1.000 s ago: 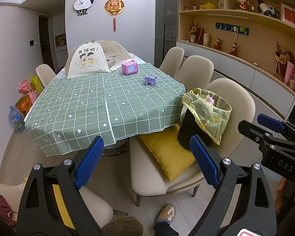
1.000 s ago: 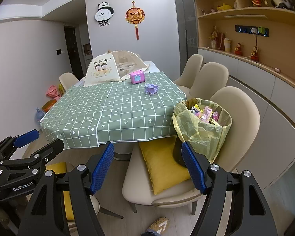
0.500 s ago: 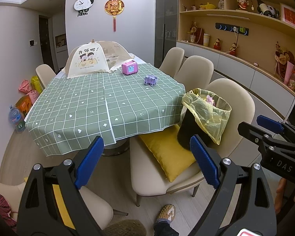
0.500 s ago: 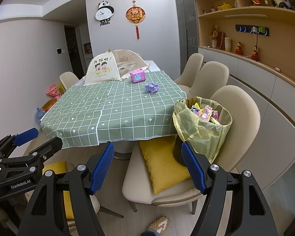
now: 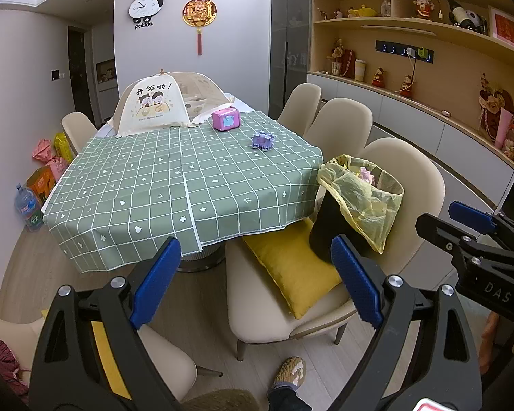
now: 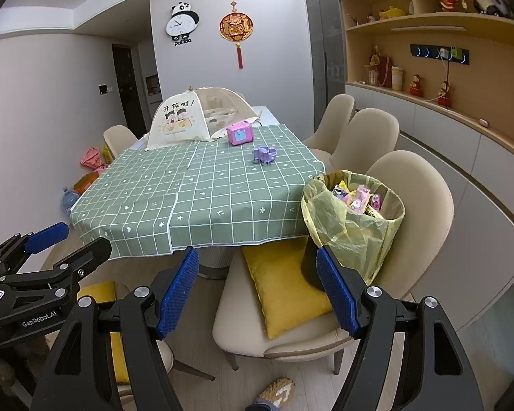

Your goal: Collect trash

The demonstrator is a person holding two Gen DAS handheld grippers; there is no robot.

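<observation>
A black trash bin with a yellow bag [image 6: 354, 226] stands on a beige chair [image 6: 418, 212] at the table's right side; several colourful wrappers [image 6: 358, 198] lie inside. It also shows in the left wrist view [image 5: 358, 202]. My left gripper [image 5: 257, 284] is open and empty, held back from the table. My right gripper [image 6: 257, 291] is open and empty, also well short of the bin. Each gripper shows at the edge of the other's view, the right one [image 5: 476, 239] and the left one [image 6: 44, 267].
The table has a green checked cloth [image 5: 174, 185]. On it are a mesh food cover [image 5: 157, 106], a pink box [image 5: 225, 119] and a small purple toy [image 5: 262, 140]. A yellow cushion [image 5: 291, 267] lies on the chair seat. Chairs ring the table. A water bottle [image 5: 27, 209] and bags sit on the floor left.
Both grippers stay open and nearly still. The right wrist view has shifted very slightly; nothing on the table or in the bin moved.
</observation>
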